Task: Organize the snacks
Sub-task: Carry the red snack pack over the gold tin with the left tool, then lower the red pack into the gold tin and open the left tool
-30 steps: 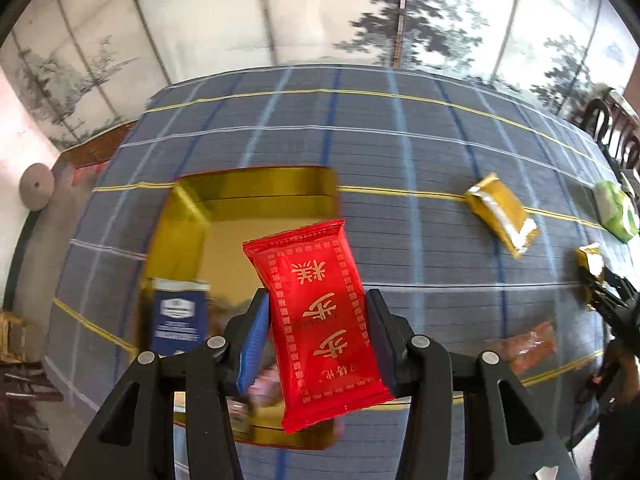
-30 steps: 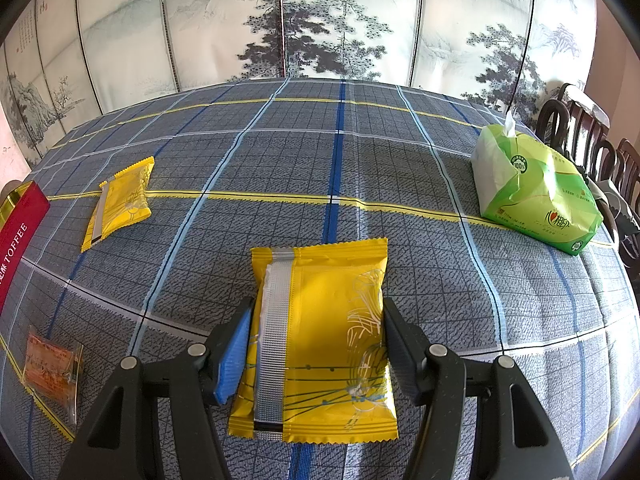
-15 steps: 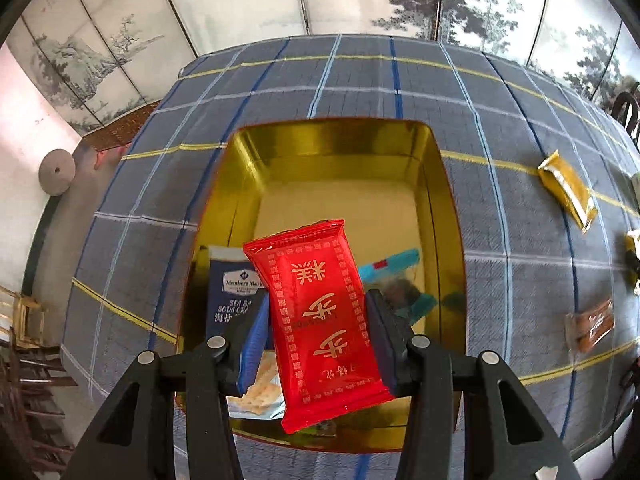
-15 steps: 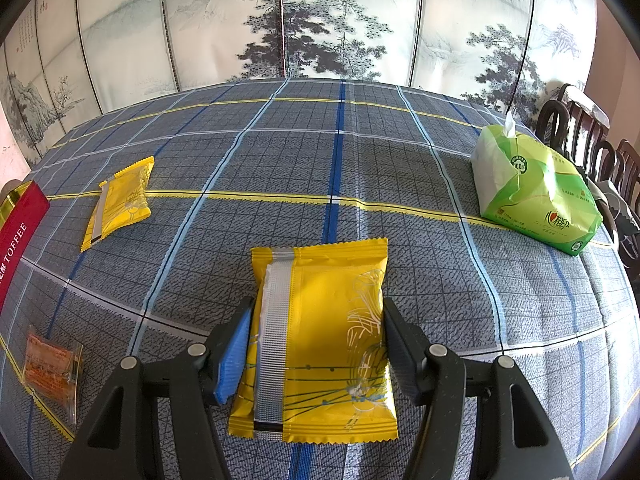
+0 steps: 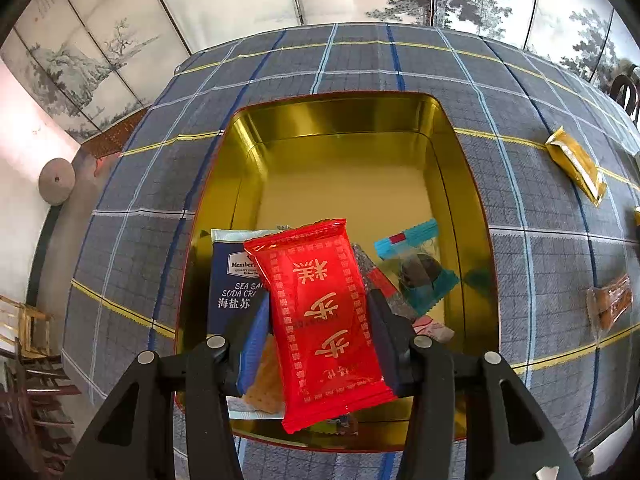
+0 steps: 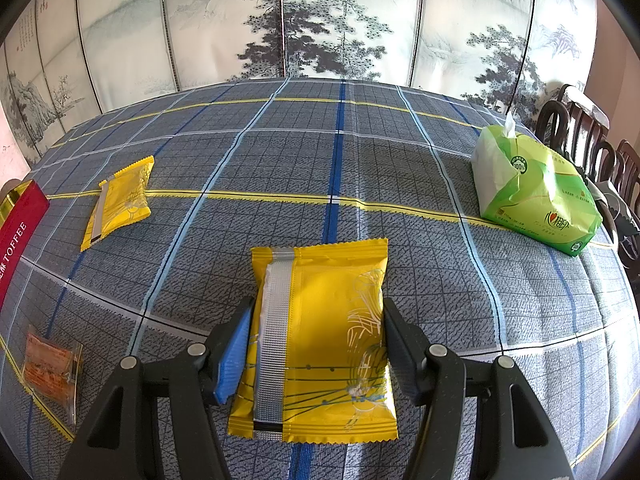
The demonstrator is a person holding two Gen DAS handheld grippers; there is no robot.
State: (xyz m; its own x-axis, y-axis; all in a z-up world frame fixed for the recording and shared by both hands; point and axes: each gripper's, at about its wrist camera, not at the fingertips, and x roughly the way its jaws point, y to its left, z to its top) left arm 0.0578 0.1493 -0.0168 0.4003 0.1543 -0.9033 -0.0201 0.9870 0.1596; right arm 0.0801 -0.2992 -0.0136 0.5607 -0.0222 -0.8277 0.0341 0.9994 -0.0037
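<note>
My left gripper (image 5: 318,320) is shut on a red snack packet (image 5: 320,320) with gold characters and holds it above the near end of a gold tin (image 5: 348,152). The tin holds a blue soda cracker pack (image 5: 236,276), a teal-wrapped sweet (image 5: 420,264) and other small packets. My right gripper (image 6: 316,332) is shut on a yellow snack packet (image 6: 324,336) just above the tablecloth. A second yellow packet (image 6: 120,200) lies to the left, also in the left wrist view (image 5: 576,164). An orange clear-wrapped snack (image 6: 50,364) lies at the near left.
The table wears a grey-blue checked cloth (image 6: 340,152). A green tissue pack (image 6: 532,192) lies at the right. The tin's red side (image 6: 18,232) shows at the left edge. Dark wooden chairs (image 6: 580,132) stand beyond the right edge. A painted screen (image 6: 320,20) backs the table.
My left gripper has carried the red packet leftward and over the gold tin, so the tin's inside now fills the view. The right gripper and its yellow packet have not moved.
</note>
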